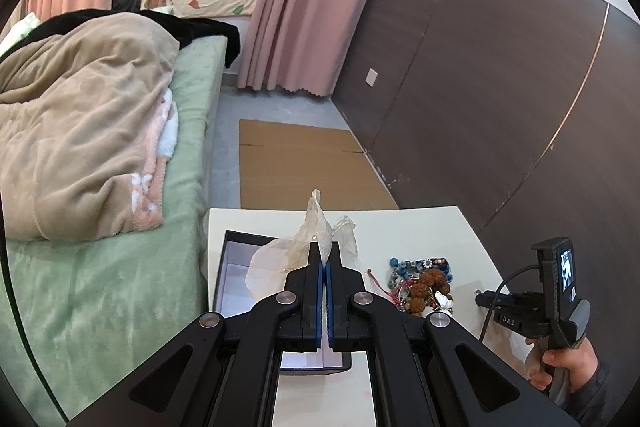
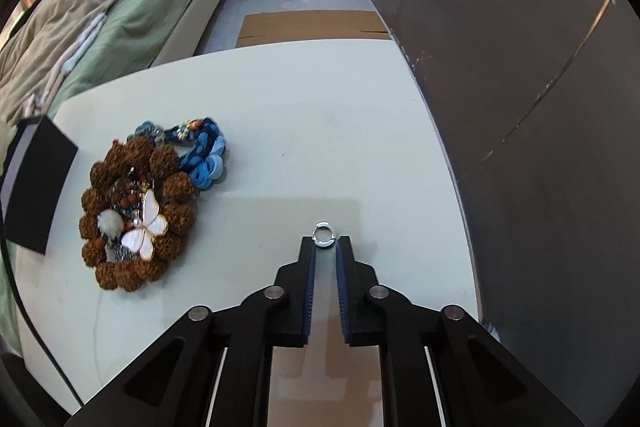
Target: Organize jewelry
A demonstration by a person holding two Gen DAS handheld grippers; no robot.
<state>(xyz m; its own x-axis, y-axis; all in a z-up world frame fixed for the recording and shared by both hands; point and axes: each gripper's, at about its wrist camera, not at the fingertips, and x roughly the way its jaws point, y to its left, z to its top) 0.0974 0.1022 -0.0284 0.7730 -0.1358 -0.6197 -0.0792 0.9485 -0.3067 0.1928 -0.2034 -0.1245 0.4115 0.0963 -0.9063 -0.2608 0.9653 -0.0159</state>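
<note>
On the pale surface (image 2: pixel 280 99), the black box (image 1: pixel 236 267) sits at the left edge. Left gripper (image 1: pixel 325 259), jaws clenched on a limp mesh pouch (image 1: pixel 320 227) above it. Right gripper (image 2: pixel 326 247), jaws released, straddles a tiny silver ring (image 2: pixel 323 235) — light, hard, probably slippery; pinch across its band.

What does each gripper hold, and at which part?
The left gripper pinches the translucent mesh pouch at its top edge. The right gripper has the small silver ring between its tips, not clamped.
</note>
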